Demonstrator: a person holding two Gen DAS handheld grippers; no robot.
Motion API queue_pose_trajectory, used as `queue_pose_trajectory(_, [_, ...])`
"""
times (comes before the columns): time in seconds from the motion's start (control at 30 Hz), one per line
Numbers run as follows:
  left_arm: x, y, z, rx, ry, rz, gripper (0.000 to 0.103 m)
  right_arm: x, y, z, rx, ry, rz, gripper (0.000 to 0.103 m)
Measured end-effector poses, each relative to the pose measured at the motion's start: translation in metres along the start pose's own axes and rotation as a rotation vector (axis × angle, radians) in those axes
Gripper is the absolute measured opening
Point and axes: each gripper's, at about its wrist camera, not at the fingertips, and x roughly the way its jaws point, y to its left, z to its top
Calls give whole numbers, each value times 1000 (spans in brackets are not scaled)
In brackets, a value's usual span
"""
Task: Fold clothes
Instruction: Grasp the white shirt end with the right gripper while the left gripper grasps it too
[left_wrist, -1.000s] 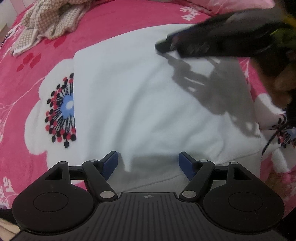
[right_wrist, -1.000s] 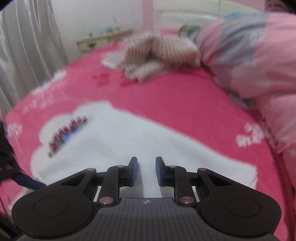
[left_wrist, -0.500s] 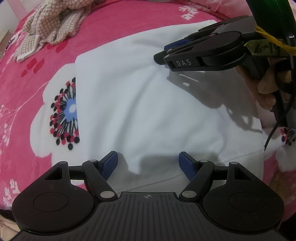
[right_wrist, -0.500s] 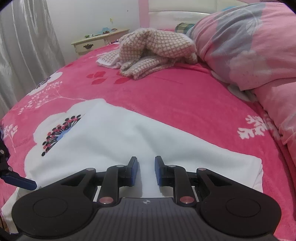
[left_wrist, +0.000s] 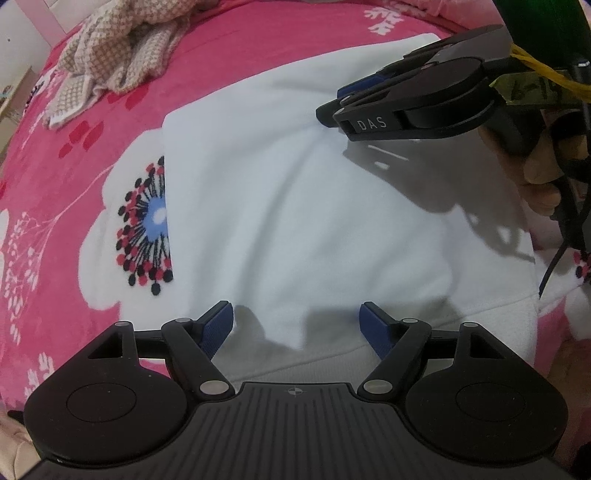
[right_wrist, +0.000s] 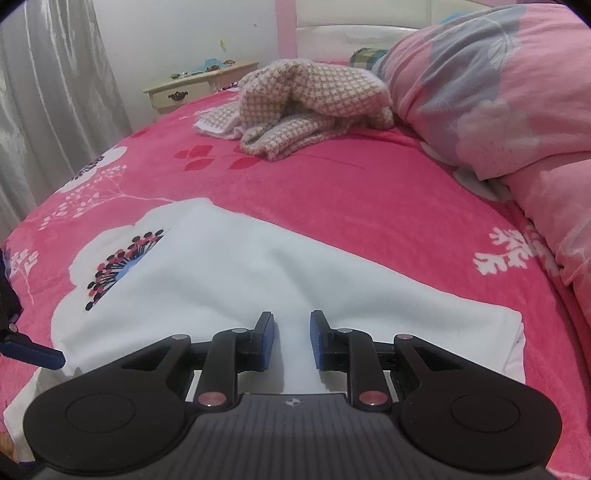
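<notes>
A white garment (left_wrist: 295, 206) lies folded flat on the pink floral bedspread (left_wrist: 229, 48), its ribbed hem nearest me in the left wrist view. My left gripper (left_wrist: 295, 321) hangs open just above that hem, with nothing between its blue pads. My right gripper (left_wrist: 332, 107), held by a hand (left_wrist: 543, 177), meets the garment's far right part. Creases run out from its tip. In the right wrist view the right gripper (right_wrist: 291, 339) is closed to a narrow gap, and a ridge of the white garment (right_wrist: 221, 273) rises into it.
A crumpled beige checked knit (right_wrist: 314, 99) lies farther up the bed, also seen as the beige knit (left_wrist: 118, 55) at top left. A pink and grey duvet (right_wrist: 498, 96) is piled on the right. A small bedside cabinet (right_wrist: 192, 88) and grey curtain (right_wrist: 55, 103) stand beyond.
The right gripper swept in over the garment and settled low at its far right part. Creases now radiate from its tip. The left gripper stayed open over the hem.
</notes>
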Motion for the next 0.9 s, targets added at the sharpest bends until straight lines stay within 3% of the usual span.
queue_pose_trajectory(0.17, [-11,9,-5,-30,-57,-30,76,-10,-3,-8,31,-29,10,26])
queue_pose_trajectory(0.3, [-25,37,-13,-123,-166,-72,76,-42,-13,-26,109,-95,48,35])
queue_pose_trajectory(0.37, [-27,56,-19,-185,-224,-83,76,-66,-26,-40,189,-147,82,40])
queue_pose_trajectory(0.53, [-9,108,-27,-348,-314,-118,76,-92,-66,-74,455,-148,123,50])
queue_pose_trajectory(0.63, [12,130,-26,-401,-311,-232,76,-105,-88,-93,610,-140,149,52])
queue_pose_trajectory(0.7, [27,136,-25,-419,-299,-318,76,-95,-93,-104,685,-85,173,53])
queue_pose_trajectory(0.9, [57,139,-9,-445,-303,-443,76,-65,-109,-112,866,-58,281,58])
